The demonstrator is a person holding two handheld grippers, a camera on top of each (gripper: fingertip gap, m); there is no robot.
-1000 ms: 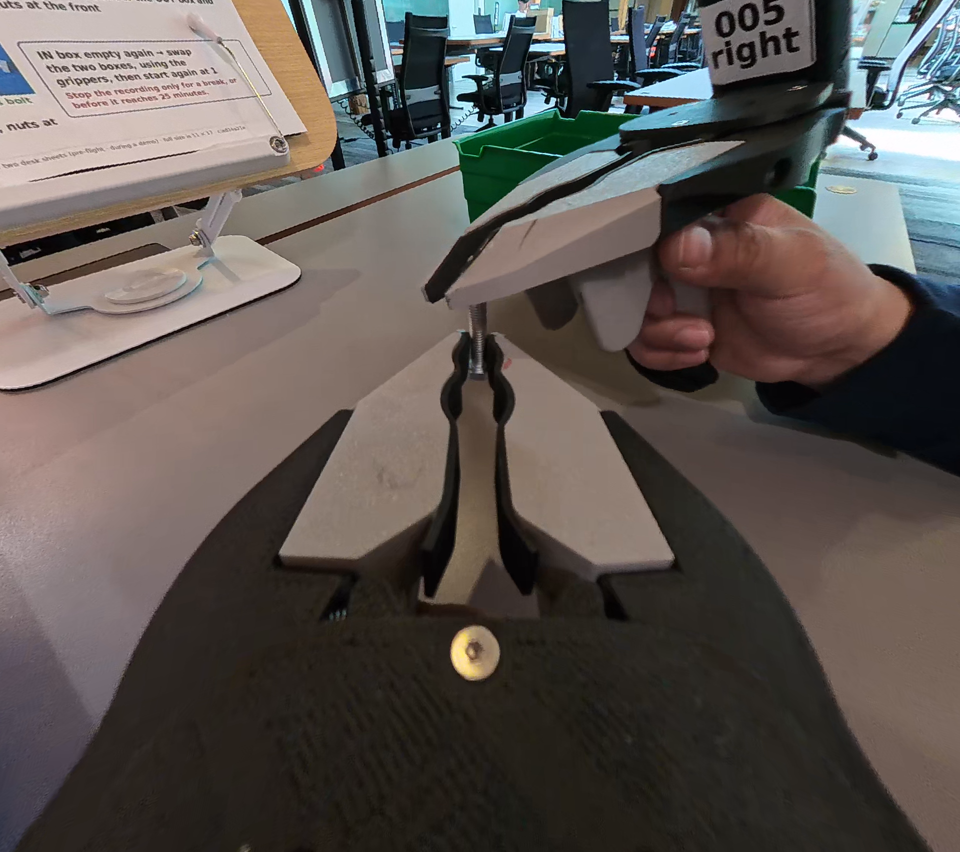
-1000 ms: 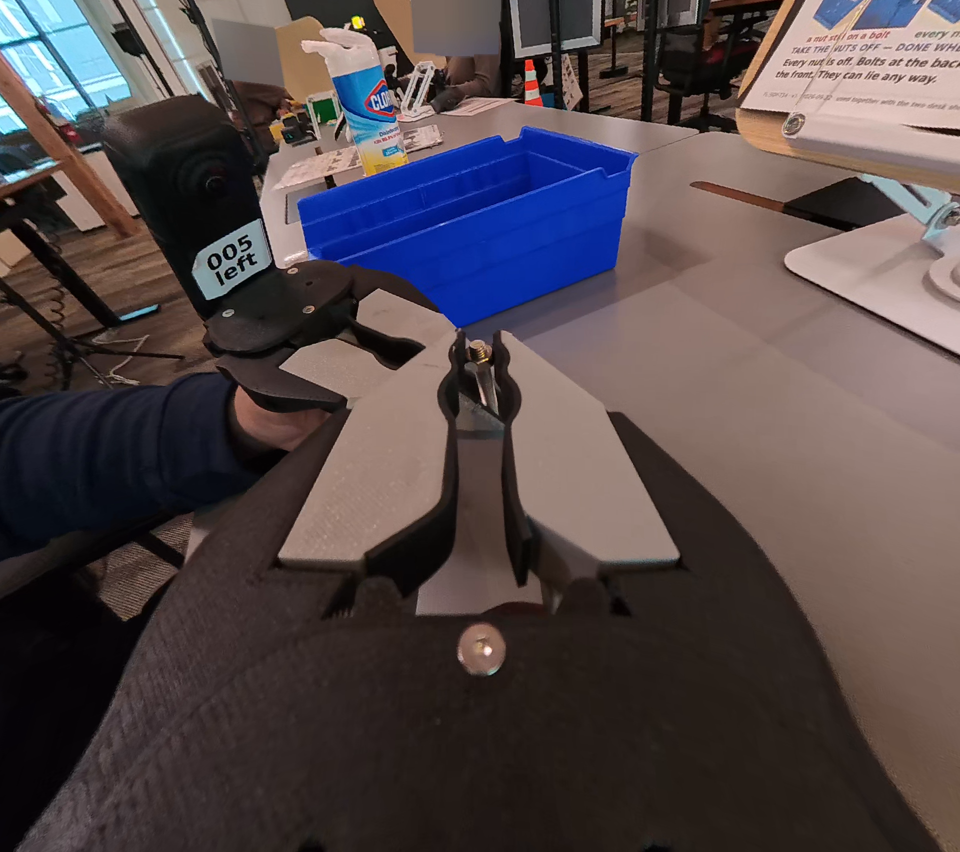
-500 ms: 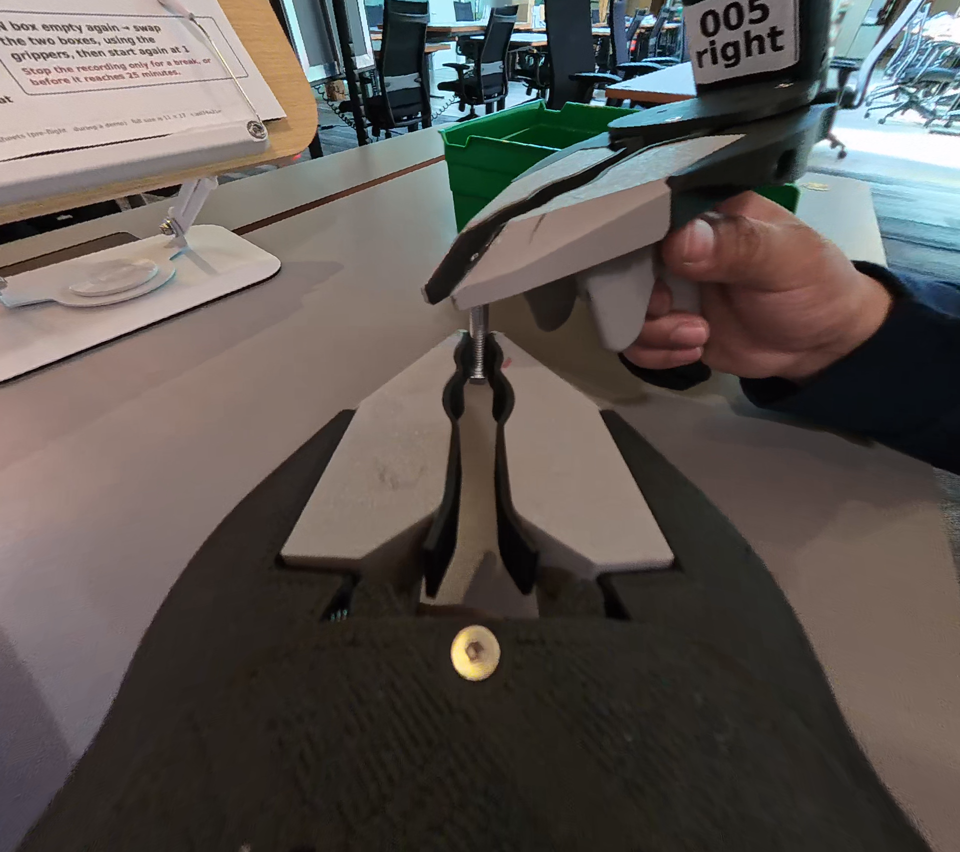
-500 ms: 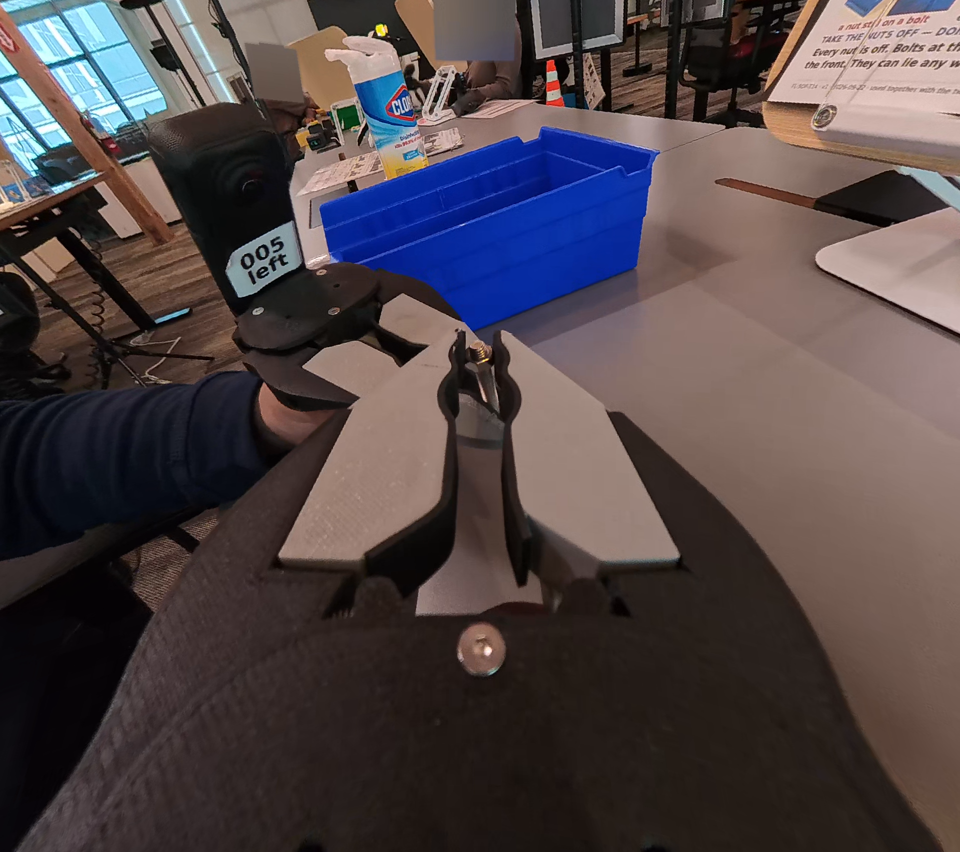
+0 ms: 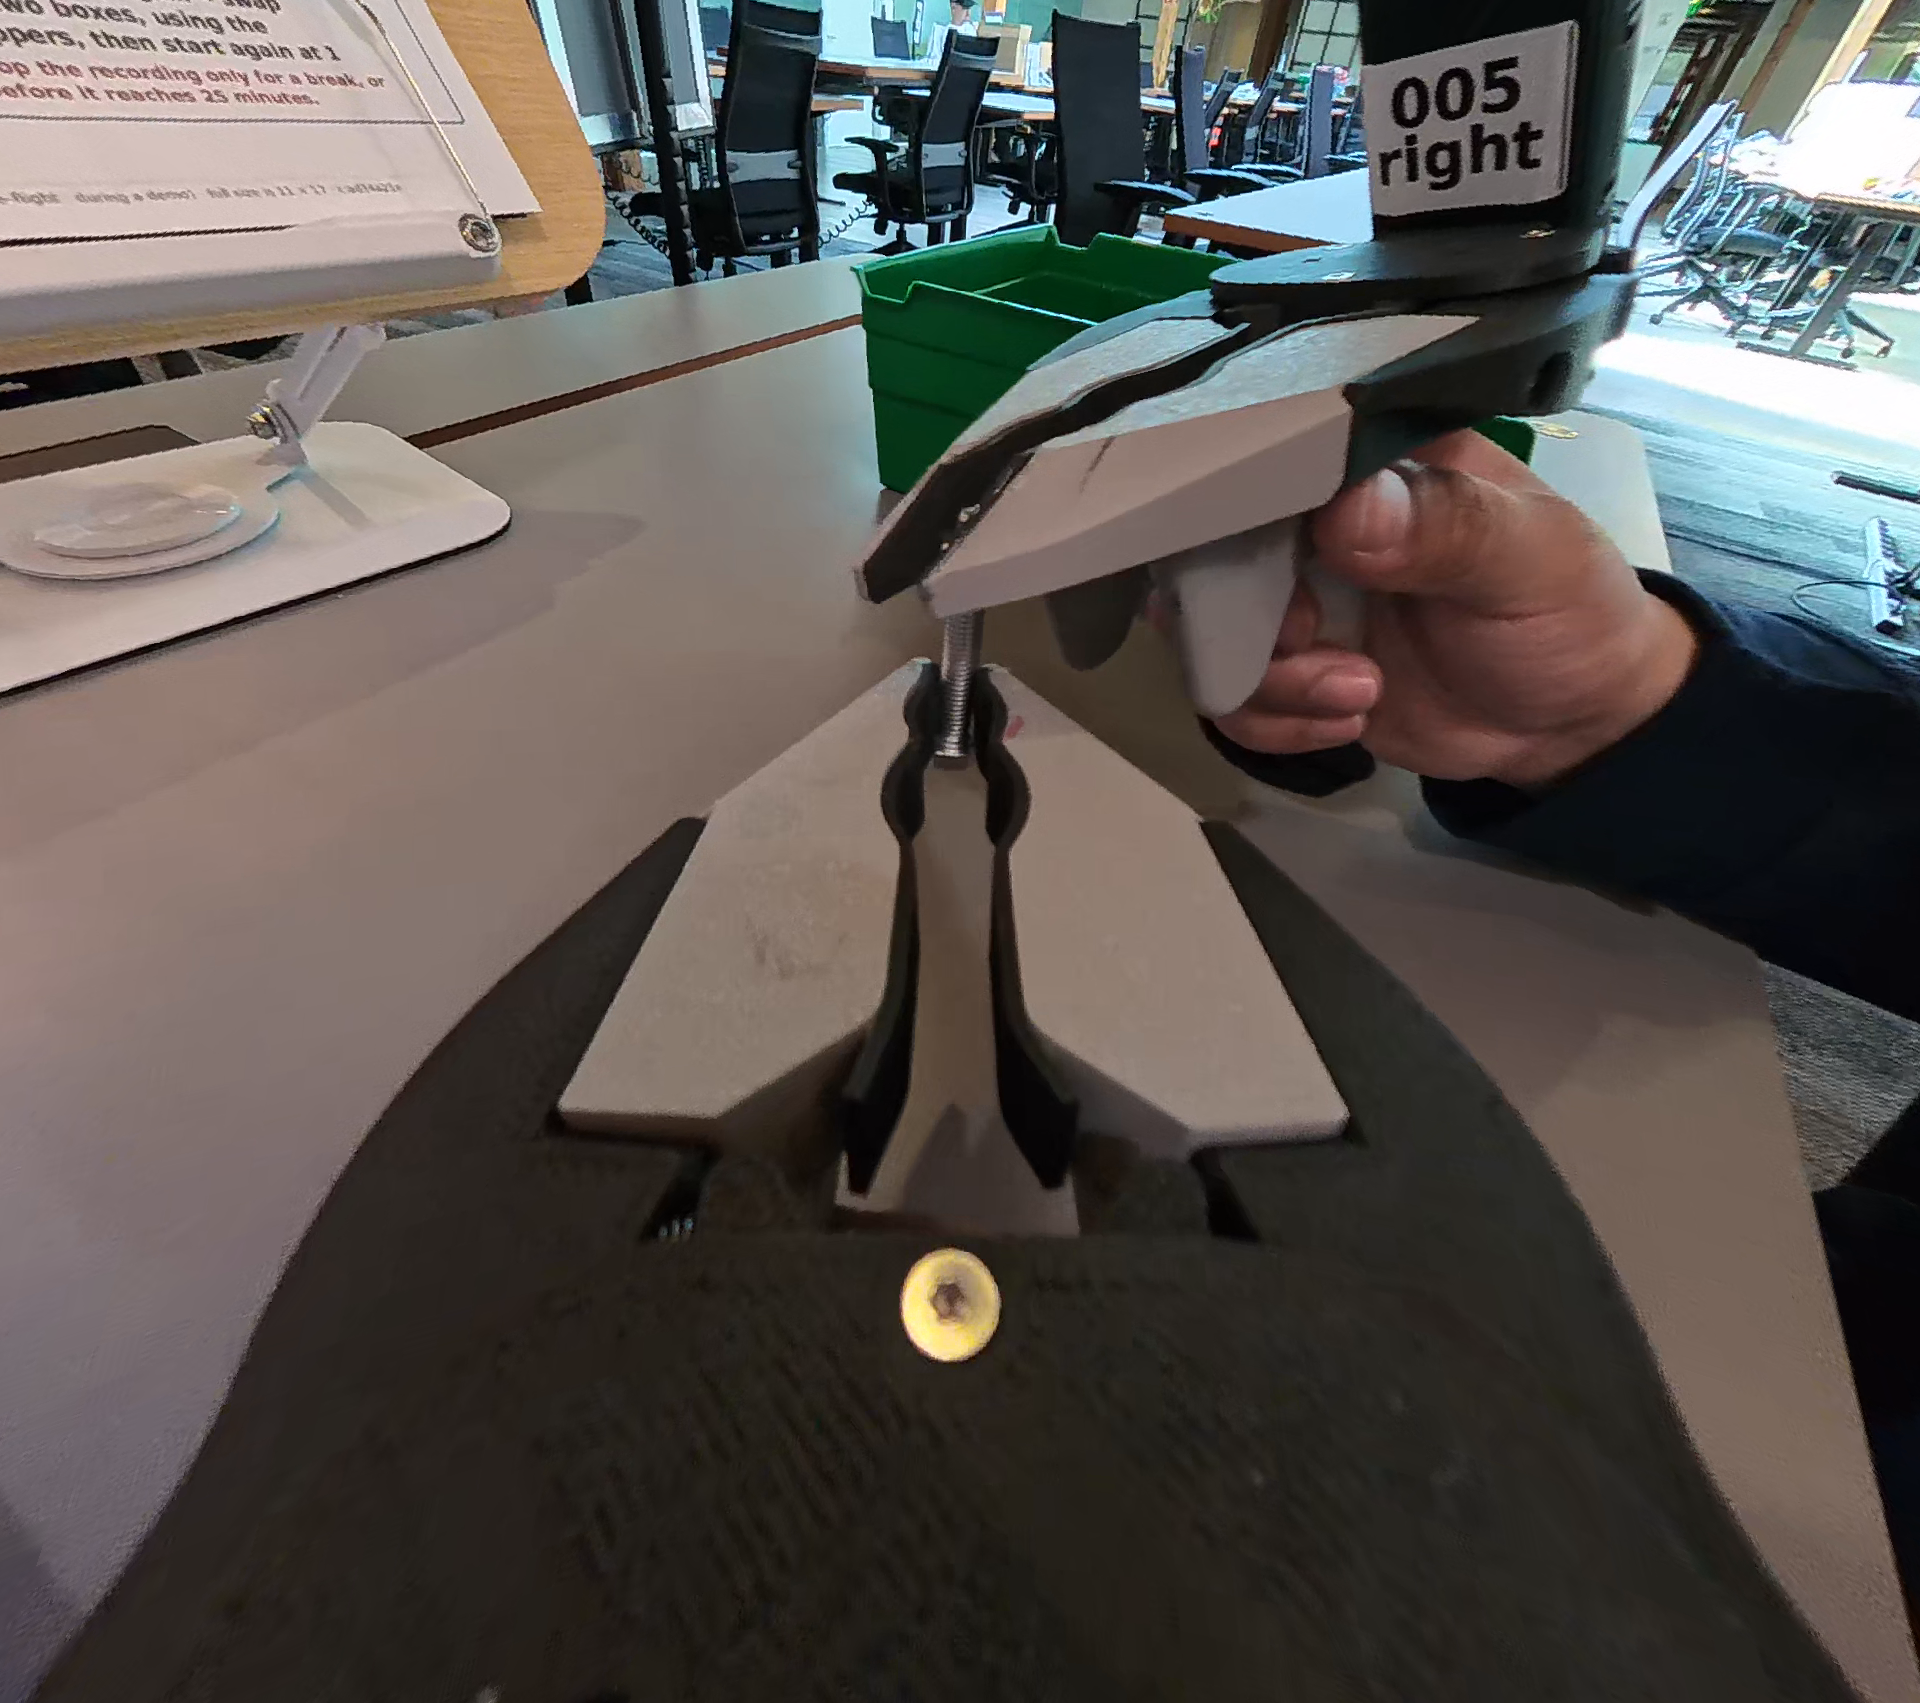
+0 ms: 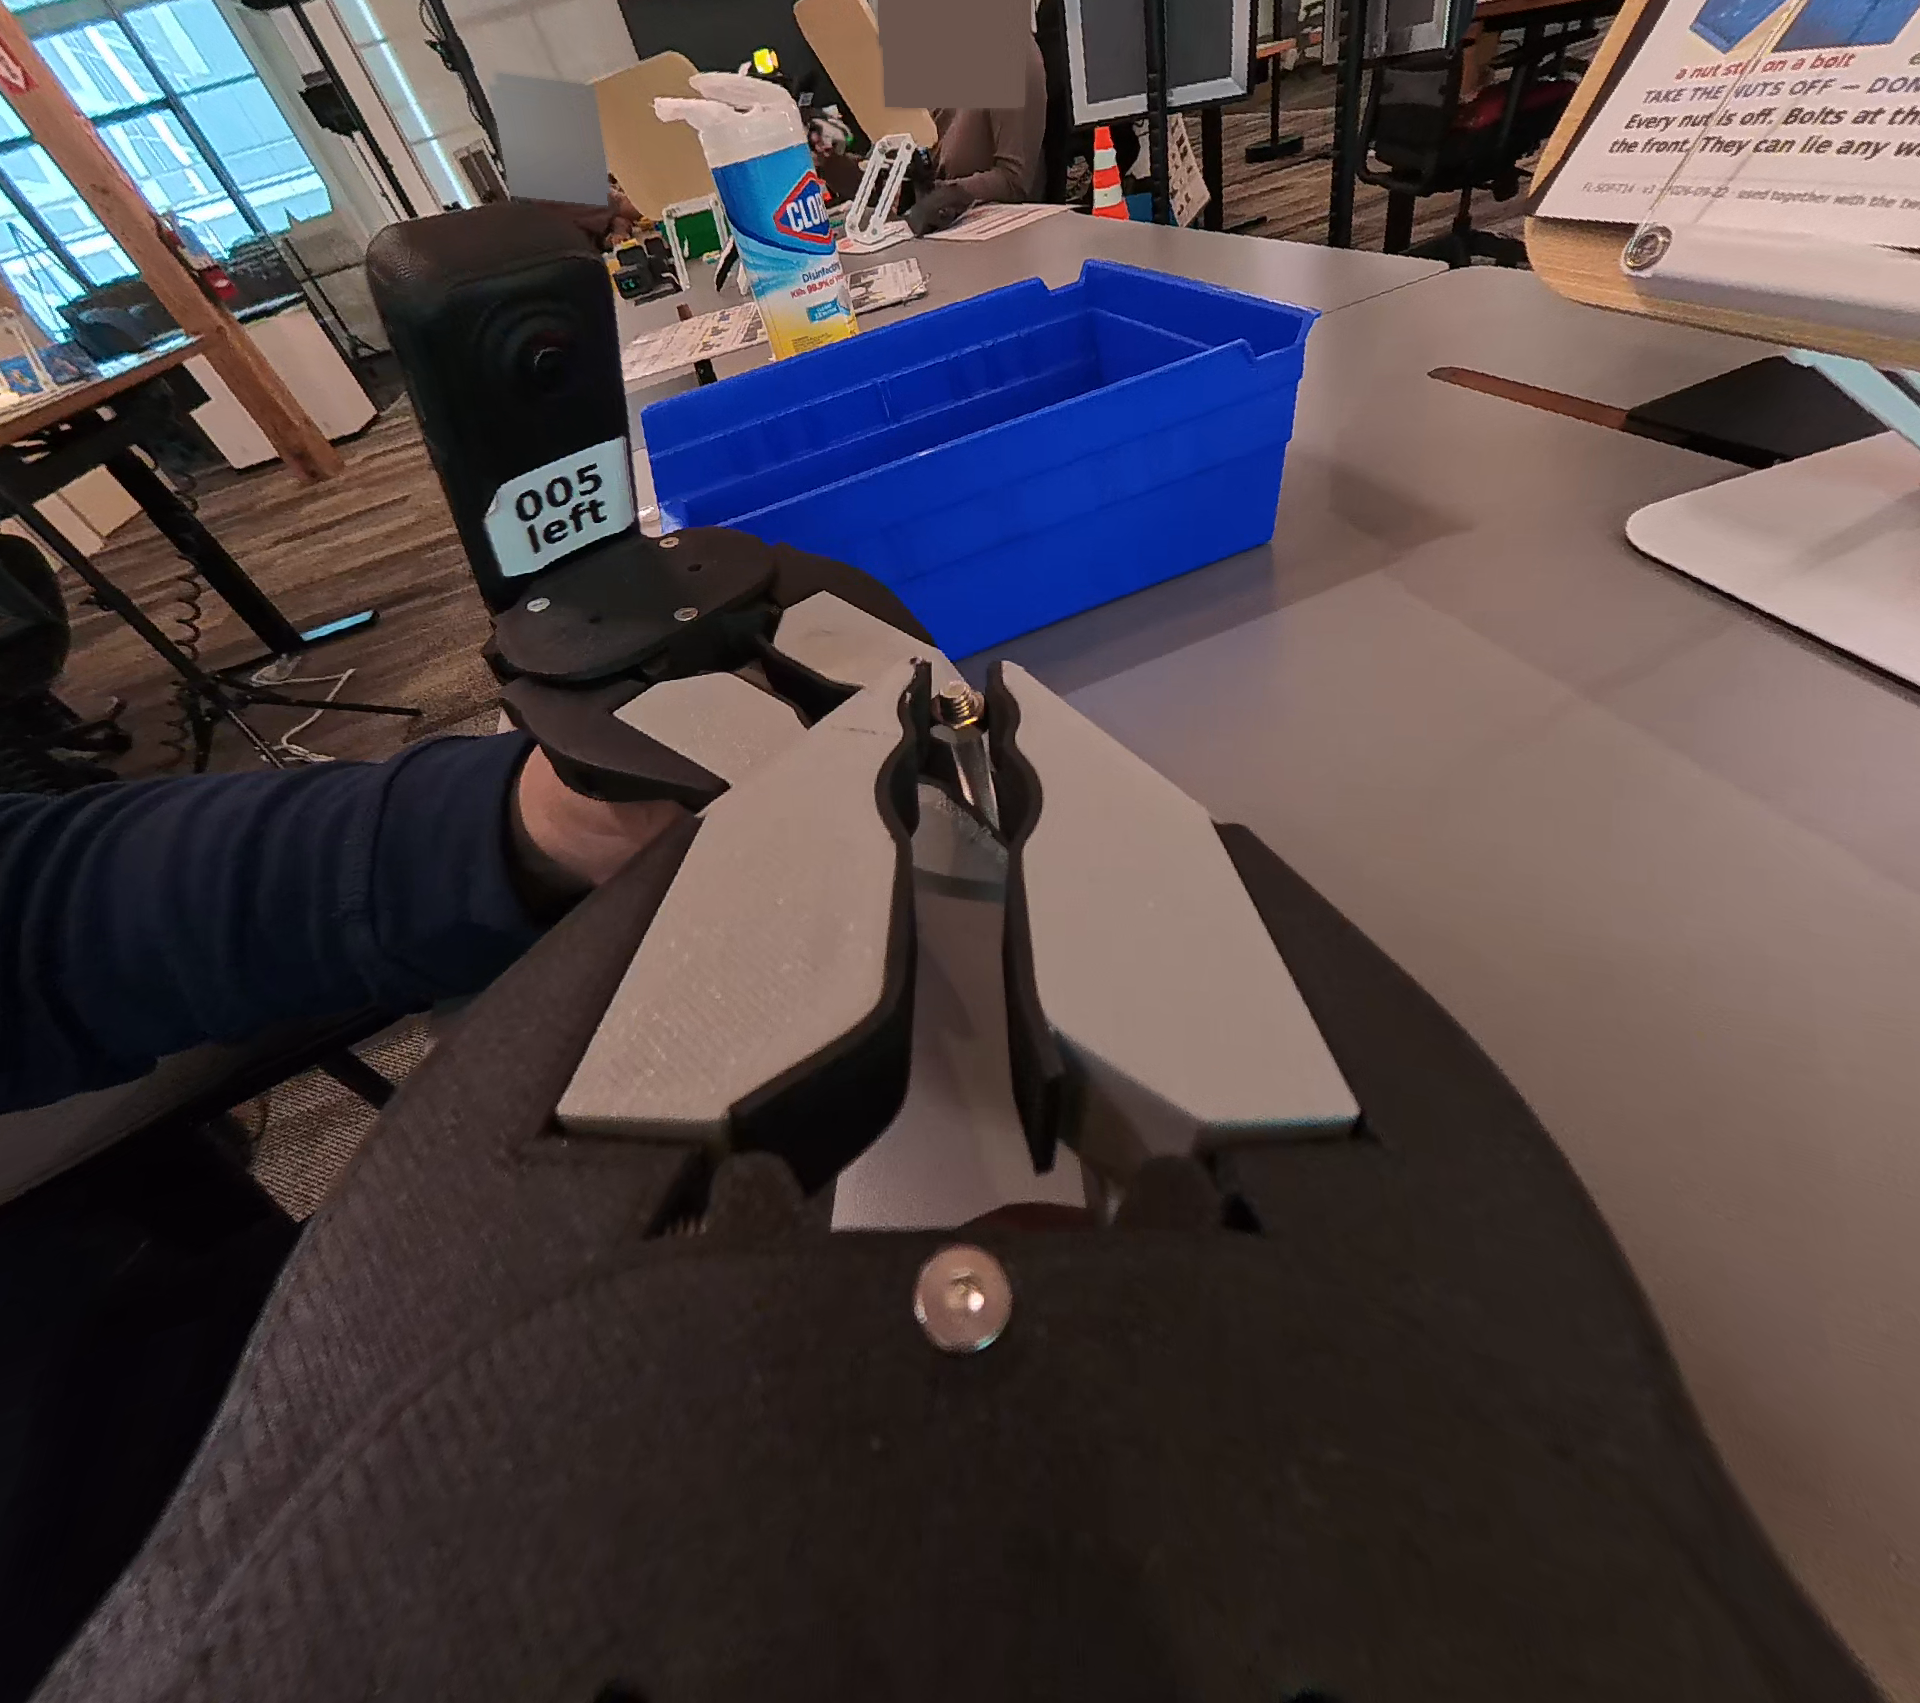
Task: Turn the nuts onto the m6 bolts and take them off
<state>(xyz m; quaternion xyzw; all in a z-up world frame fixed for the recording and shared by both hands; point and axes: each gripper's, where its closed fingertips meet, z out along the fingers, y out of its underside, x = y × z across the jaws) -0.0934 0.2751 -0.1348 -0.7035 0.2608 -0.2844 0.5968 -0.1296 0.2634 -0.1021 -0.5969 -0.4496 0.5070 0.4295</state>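
Silver bolt (image 5: 956, 697): stands upright, pinched low by the left tongs (image 5: 954, 734).
Right tongs (image 6: 961, 718): squeezed on the nut (image 6: 956, 711) at the bolt's top.
Bench (image 6: 1507, 780): grey (underneath).
Blue bin (image 6: 1039, 500): farther back.
Green bin (image 5: 956, 365): farther back.

Both grippers share one build: the left gripper (image 5: 954, 723) and right gripper (image 6: 961, 723) have grey wedge fingers edged in black, a black textured body and one round screw (image 5: 950, 1304). Both sleeves (image 6: 208, 905) are dark navy.
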